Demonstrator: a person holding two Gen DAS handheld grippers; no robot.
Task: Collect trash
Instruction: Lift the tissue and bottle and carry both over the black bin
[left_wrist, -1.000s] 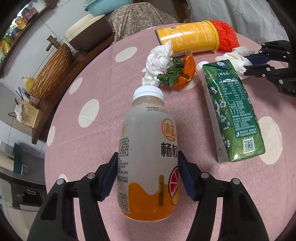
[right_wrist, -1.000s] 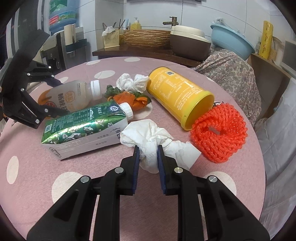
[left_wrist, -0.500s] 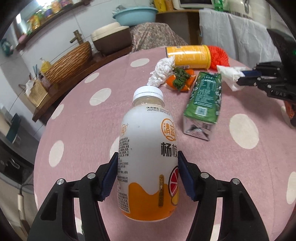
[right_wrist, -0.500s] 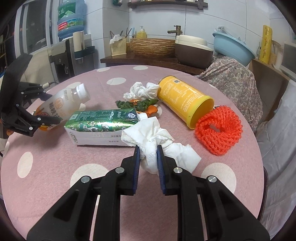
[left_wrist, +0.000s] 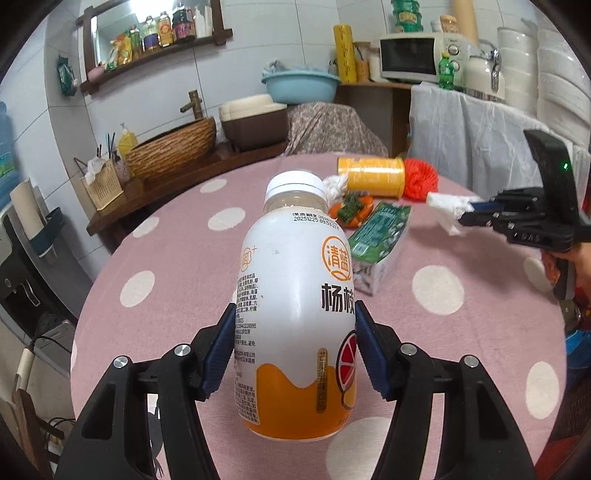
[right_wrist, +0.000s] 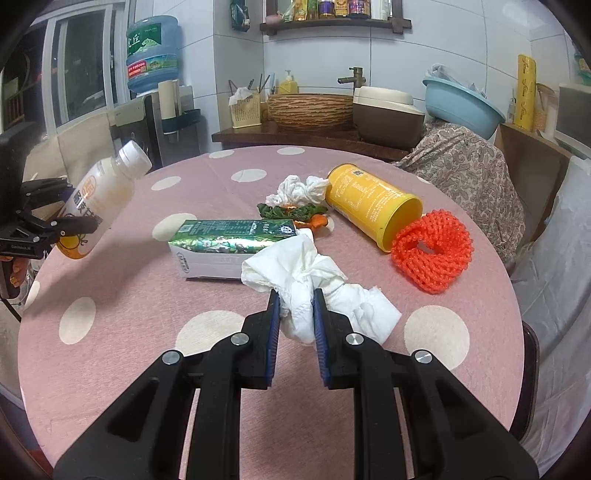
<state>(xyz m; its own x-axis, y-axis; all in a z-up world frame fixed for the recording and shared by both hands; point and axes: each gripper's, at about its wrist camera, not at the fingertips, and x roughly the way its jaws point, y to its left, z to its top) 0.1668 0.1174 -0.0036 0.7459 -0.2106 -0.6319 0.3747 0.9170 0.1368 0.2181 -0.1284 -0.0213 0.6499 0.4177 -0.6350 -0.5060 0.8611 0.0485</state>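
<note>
- A white drink bottle (left_wrist: 295, 314) with an orange base and white cap is clamped at its sides between the blue pads of the left gripper (left_wrist: 295, 350); in the right wrist view it (right_wrist: 98, 206) is seen tilted, cap up, clear of the table at its left edge.
- A crumpled white tissue (right_wrist: 310, 288) is pinched between the nearly closed jaws of the right gripper (right_wrist: 295, 317), with its loose ends hanging to either side over the table.
- A green carton (right_wrist: 231, 242) is seen lying on its side on the pink, white-dotted tablecloth (right_wrist: 122, 369), just beyond the tissue.
- Behind the carton, green leaves with orange peel (right_wrist: 295, 214) and a second wad of white tissue (right_wrist: 299, 188) are found close together.
- A yellow can (right_wrist: 369, 206) lies on its side to the right, its open end next to an orange net (right_wrist: 432, 251).
</note>
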